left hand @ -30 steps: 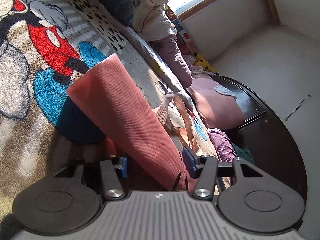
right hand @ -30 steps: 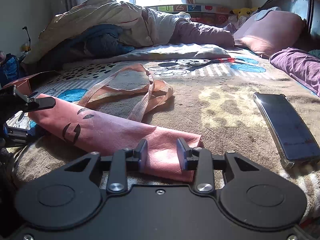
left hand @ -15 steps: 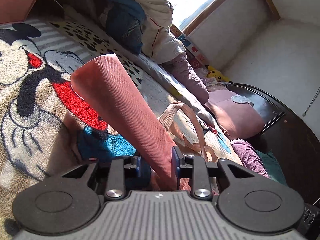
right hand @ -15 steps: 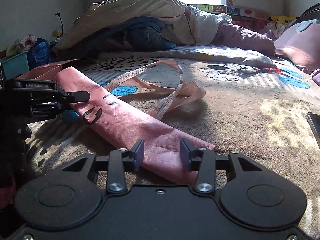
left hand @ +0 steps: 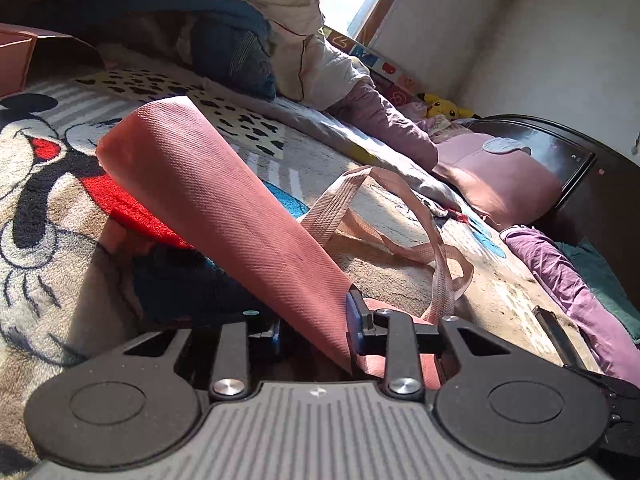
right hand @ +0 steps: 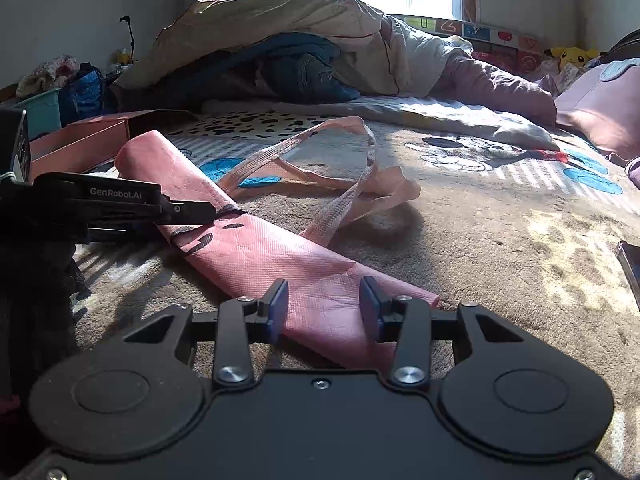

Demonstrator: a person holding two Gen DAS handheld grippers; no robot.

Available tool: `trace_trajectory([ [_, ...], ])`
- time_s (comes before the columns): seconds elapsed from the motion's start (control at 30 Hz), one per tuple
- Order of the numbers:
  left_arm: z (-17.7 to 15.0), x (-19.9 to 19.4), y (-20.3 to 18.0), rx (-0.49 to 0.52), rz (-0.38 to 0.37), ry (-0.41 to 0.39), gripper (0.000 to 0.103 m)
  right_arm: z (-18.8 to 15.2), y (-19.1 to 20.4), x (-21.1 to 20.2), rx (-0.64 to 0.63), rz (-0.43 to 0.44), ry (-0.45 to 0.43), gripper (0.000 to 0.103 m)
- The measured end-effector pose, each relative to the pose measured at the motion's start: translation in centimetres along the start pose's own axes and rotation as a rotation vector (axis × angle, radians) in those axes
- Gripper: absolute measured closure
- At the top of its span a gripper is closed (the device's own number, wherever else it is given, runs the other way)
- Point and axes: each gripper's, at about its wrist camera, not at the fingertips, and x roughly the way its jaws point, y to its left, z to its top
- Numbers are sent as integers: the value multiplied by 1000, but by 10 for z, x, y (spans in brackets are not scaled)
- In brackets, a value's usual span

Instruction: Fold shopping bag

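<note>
The pink shopping bag (right hand: 256, 248) is folded into a long strip lying slantwise on the cartoon blanket (right hand: 500, 248). Its woven handles (right hand: 352, 168) spill loose to the right. My right gripper (right hand: 323, 310) is shut on the near end, which sits slightly off the blanket. My left gripper (left hand: 314, 326) has the strip between its jaws, which are closing, the right pad against the fabric. The free end (left hand: 160, 140) sticks up beyond them. In the right wrist view the left gripper (right hand: 188, 210) comes in from the left across the bag (left hand: 248, 220).
A phone (right hand: 632, 264) lies on the blanket at the right edge. An open pink box (right hand: 80, 144) sits at the far left. A heap of quilts and clothes (right hand: 300, 32) fills the back under the window, and a pink pillow (left hand: 500, 184) lies by the dark headboard (left hand: 580, 184).
The left gripper's jaws drew in around the strip and the hand rolled, tilting the free end upward. The right gripper swung sideways with its end, so the phone slid to the frame's right edge.
</note>
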Motion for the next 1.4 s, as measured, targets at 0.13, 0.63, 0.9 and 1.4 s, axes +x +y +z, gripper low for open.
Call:
trace_trajectory([
  [0.13,0,-14,-31,254,69,-60,74,1,-2,1,21,4,2,62],
  [0.63,-69,-9,-115,1368,211,-58,77,-2,-18,2,105,78,-10,62],
  [0.9,-53,-29,-129,1526,184,-57,75,-4,-27,3,166,122,-13,62],
  [1.4,-83,0,-109,1897,155,2,82,-6,-34,-2,209,167,-24,62],
])
